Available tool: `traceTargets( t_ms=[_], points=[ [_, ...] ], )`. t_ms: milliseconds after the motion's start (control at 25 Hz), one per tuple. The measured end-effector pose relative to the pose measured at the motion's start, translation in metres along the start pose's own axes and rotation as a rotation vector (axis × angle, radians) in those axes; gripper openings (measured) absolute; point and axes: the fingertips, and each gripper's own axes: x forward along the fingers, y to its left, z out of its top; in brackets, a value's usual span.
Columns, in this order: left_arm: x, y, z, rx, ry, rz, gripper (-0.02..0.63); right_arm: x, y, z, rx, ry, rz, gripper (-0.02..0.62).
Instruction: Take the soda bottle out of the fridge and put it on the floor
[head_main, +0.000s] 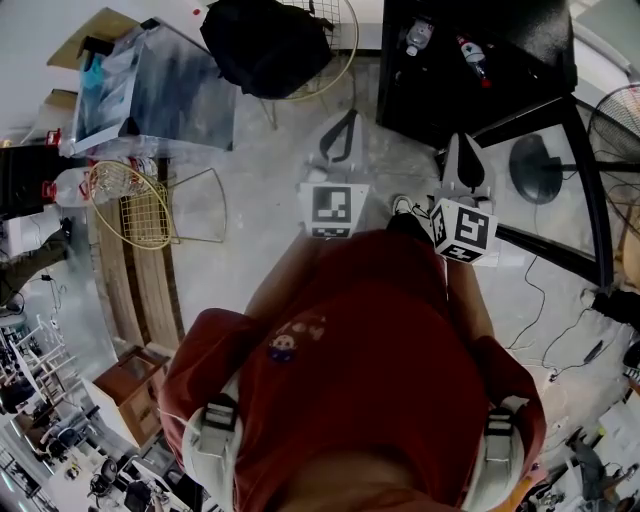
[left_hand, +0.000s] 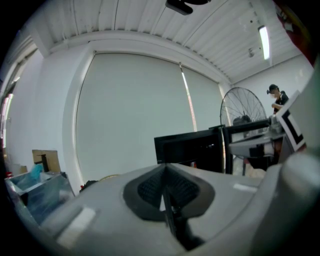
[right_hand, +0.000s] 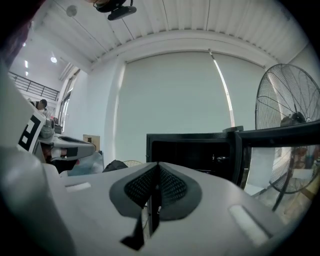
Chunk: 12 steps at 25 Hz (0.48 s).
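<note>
As the head view looks down over the person's chest, the left gripper (head_main: 345, 122) and the right gripper (head_main: 466, 148) are held side by side, both aimed at the black fridge (head_main: 530, 70); I judge this is to face its open inside. The soda bottle (head_main: 472, 52), w/ a red label, sits inside the fridge beside a clear bottle (head_main: 418, 36). It is not on the floor (head_main: 260, 250), and it is well apart from both grippers, ahead of the jaws.

In the left gripper view, the jaws are clenched together w/ nothing btw them. The fridge stands ahead, a bit to the right; the bottle is too small to tell there.

In the right gripper view, the jaws are also pressed together & empty. The fridge is straight ahead, its door (right_hand: 239, 155) swung open, prob. so the shelf can be reached.
</note>
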Motion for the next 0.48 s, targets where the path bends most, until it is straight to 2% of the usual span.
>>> traceTargets(
  t_ms=[480],
  points=[
    [-0.0062,-0.0014,0.0002,-0.001,-0.004,-0.002,0.0,-0.0056,-0.0018,0.0013,-0.044,-0.007,-0.013,0.0]
  ],
)
